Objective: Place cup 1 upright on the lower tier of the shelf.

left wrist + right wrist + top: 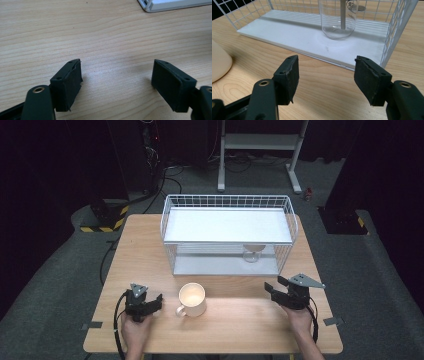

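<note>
1. We see a wooden table [240, 315] with a white wire rack [227, 232] standing at its far half, two white shelves inside it.
2. A cream mug [192, 299] sits upright on the bare wood in front of the rack, between the two grippers, handle turned toward the left one.
3. Left gripper [156, 301] rests low over the table just beside the mug's handle, not touching it. Its jaws stand apart with nothing between them; in the left gripper view only wood grain lies between the pads [68, 85].
4. Right gripper [272, 289] is held near the rack's front right corner, well apart from the mug. Its jaws are also spread and empty.
5. In the right gripper view a clear glass beaker [339, 20] stands upright on the rack's lower shelf [294, 32], ahead of the open jaws. The mug's edge [219, 63] shows at that view's left.
</note>
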`<state>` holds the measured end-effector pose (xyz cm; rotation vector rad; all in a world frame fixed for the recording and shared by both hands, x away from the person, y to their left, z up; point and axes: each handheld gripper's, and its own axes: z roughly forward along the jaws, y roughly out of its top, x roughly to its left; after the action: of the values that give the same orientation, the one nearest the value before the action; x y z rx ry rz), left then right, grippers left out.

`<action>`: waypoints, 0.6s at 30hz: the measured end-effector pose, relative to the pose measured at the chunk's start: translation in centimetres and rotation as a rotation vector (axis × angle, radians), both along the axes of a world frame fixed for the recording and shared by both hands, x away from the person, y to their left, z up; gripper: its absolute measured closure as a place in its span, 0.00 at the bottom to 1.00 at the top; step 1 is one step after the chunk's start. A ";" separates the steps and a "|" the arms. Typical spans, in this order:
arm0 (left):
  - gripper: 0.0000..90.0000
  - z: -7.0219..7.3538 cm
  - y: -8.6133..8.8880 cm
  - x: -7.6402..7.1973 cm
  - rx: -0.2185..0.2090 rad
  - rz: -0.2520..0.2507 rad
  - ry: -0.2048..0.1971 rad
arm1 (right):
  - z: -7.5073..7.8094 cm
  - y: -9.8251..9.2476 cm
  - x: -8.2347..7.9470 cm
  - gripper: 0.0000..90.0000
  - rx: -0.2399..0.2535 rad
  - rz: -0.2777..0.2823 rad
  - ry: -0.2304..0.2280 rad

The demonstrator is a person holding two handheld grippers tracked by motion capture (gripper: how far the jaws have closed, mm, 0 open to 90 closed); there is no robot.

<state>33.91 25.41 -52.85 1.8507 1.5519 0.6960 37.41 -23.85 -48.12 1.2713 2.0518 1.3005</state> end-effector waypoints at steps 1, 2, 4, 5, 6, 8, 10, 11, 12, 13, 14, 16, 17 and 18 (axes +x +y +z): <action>0.27 0.0 0.0 0.0 0.000 0.000 0.000 | -0.1 0.1 -0.1 0.41 -0.003 0.000 0.001; 0.27 0.0 0.0 0.0 0.000 0.000 0.000 | -0.1 0.1 -0.2 0.41 -0.009 0.003 -0.002; 0.27 0.0 0.0 0.0 0.002 -0.001 0.000 | -0.2 0.2 -0.3 0.41 -0.013 0.007 0.002; 0.27 0.0 0.0 0.0 0.000 0.001 -0.002 | -0.3 0.2 -0.3 0.41 -0.014 0.011 0.005; 0.27 0.0 0.0 0.0 0.002 -0.001 0.000 | -0.3 0.2 -0.4 0.41 -0.022 0.014 0.005; 0.27 0.0 0.0 0.0 0.002 -0.001 0.000 | -0.4 0.2 -0.6 0.41 -0.029 0.015 0.001; 0.27 0.0 0.0 0.0 0.001 -0.001 0.000 | -0.5 0.2 -0.8 0.41 -0.026 0.012 0.000; 0.27 0.0 0.0 0.0 0.001 -0.001 0.000 | -0.6 0.1 -0.8 0.41 -0.027 0.012 0.000; 0.27 0.0 0.0 0.0 0.001 0.000 -0.002 | -0.7 0.1 -0.9 0.41 -0.027 0.012 0.002; 0.27 0.0 0.0 0.0 0.000 0.000 0.000 | -0.7 0.1 -1.0 0.41 -0.026 0.009 0.006; 0.27 0.0 0.0 0.0 0.000 0.001 -0.002 | -0.8 0.1 -1.1 0.41 -0.032 0.010 0.004; 0.27 0.0 0.0 0.0 0.002 -0.001 0.000 | -1.0 0.1 -1.3 0.41 -0.036 0.011 0.007; 0.27 0.0 0.0 0.0 0.001 -0.001 0.000 | -1.1 0.0 -1.3 0.41 -0.042 0.014 0.006; 0.27 0.0 0.0 0.0 0.002 -0.001 -0.001 | -1.2 0.0 -1.4 0.40 -0.049 0.014 0.012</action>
<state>33.92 25.41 -52.85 1.8523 1.5502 0.6974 35.99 -23.83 -49.34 1.2484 2.0907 1.2440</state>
